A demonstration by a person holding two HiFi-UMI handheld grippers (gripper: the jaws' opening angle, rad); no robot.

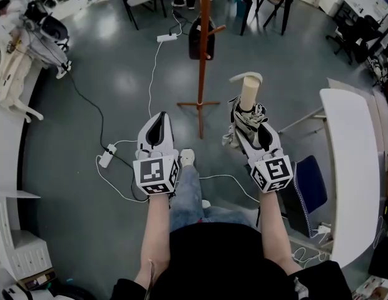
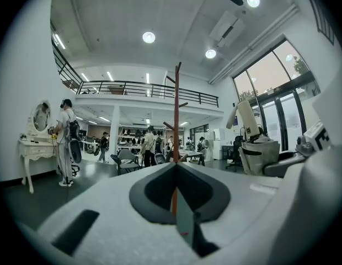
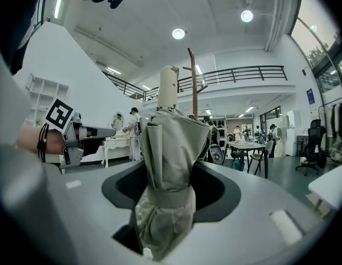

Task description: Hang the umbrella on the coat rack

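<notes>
The brown wooden coat rack (image 1: 202,55) stands on the grey floor straight ahead, with a black bag (image 1: 195,39) hanging from one peg. My right gripper (image 1: 247,120) is shut on a folded grey umbrella (image 1: 243,112), whose beige handle (image 1: 249,87) points forward, to the right of the rack's pole. In the right gripper view the umbrella (image 3: 168,164) fills the jaws and the rack (image 3: 192,76) rises just behind it. My left gripper (image 1: 159,117) is shut and holds nothing. It points at the rack (image 2: 176,120) from the left of its foot.
A white table (image 1: 347,167) and a blue chair (image 1: 311,186) stand close on the right. A power strip (image 1: 106,157) with white cables lies on the floor at left. A white dressing table (image 1: 12,74) is at far left. Chairs, tables and several people are behind the rack.
</notes>
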